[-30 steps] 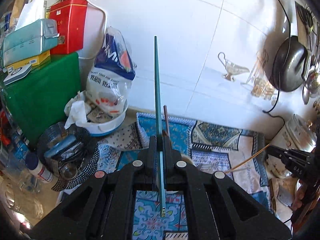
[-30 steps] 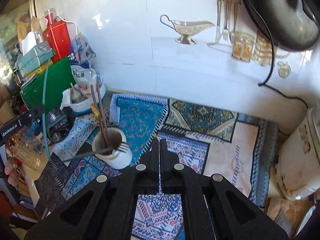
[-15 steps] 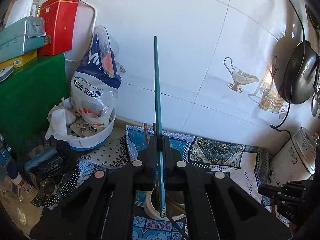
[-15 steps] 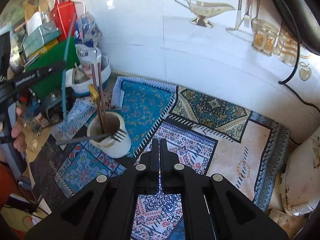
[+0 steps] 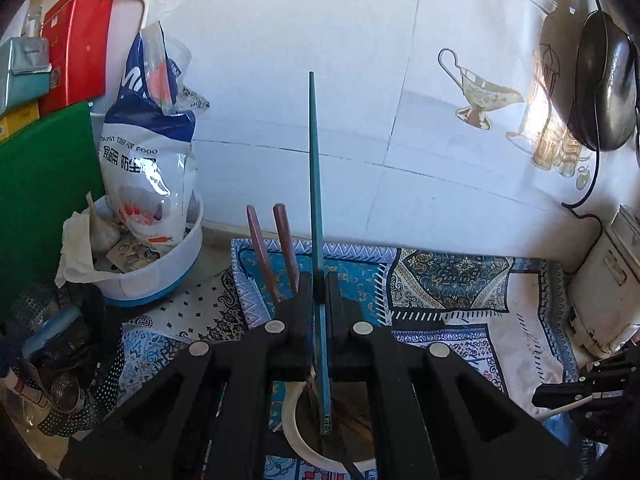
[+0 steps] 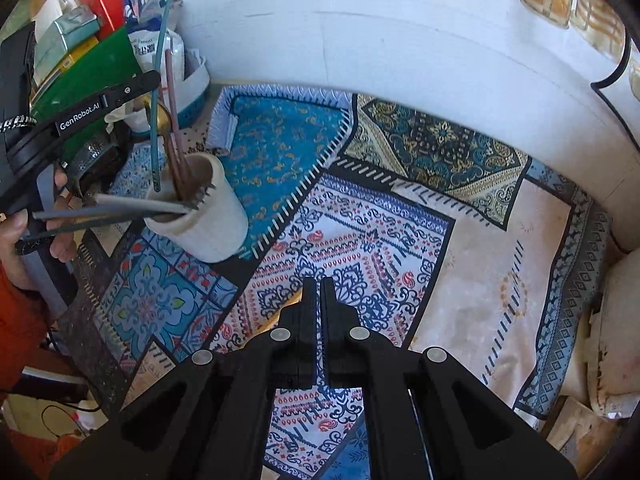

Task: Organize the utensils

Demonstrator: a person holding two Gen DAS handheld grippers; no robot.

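My left gripper (image 5: 320, 286) is shut on a long teal chopstick (image 5: 314, 184), held upright with its lower end just over the mouth of the white utensil cup (image 5: 294, 420). In the right wrist view the teal chopstick (image 6: 160, 80) hangs at the cup's (image 6: 208, 220) left rim, with the left gripper (image 6: 132, 86) above it. The cup holds two brown chopsticks (image 6: 176, 128), a gold spoon (image 6: 158, 114) and a fork (image 6: 152, 210) lying across the rim. My right gripper (image 6: 320, 284) is shut and empty, low over the patterned mat (image 6: 360, 208), right of the cup.
A white bowl with a food bag (image 5: 148, 184) stands left of the cup against the tiled wall. A green board (image 5: 40, 184), red tin (image 5: 76, 52) and clutter fill the left side. A white appliance (image 5: 604, 280) stands at the right. A black pan (image 5: 604, 80) hangs on the wall.
My left gripper has carried the teal chopstick over the cup and lowered it toward the mouth. My right gripper has dropped closer to the mat and stayed shut.
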